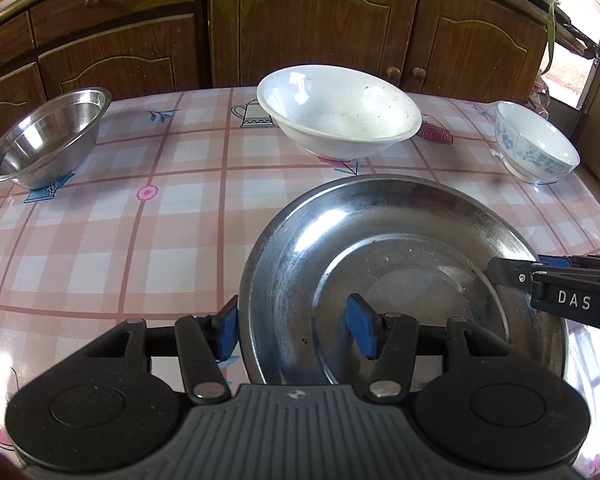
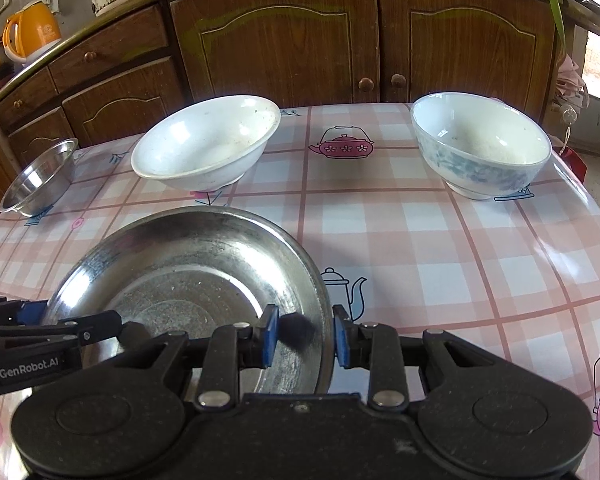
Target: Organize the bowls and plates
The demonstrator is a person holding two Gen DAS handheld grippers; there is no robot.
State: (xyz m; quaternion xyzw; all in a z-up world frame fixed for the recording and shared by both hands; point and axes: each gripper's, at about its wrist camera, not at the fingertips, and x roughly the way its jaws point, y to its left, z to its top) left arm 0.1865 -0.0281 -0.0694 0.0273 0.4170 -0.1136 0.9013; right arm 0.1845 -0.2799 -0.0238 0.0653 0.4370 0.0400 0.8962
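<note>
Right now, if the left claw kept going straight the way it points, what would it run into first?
Probably the steel plate, whose left rim already sits between the left claw pads. Beyond it stands the white bowl, though depth is uncertain.

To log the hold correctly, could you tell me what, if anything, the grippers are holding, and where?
Cannot be told: the left gripper and right gripper each straddle an opposite rim of the steel plate, but pad contact is unclear.

The left gripper [image 1: 294, 326] and right gripper [image 2: 306, 336] are black, with blue pads [image 1: 360, 330], silver screws, round discs, ribbed grey housing; white lettering marks their sides.
</note>
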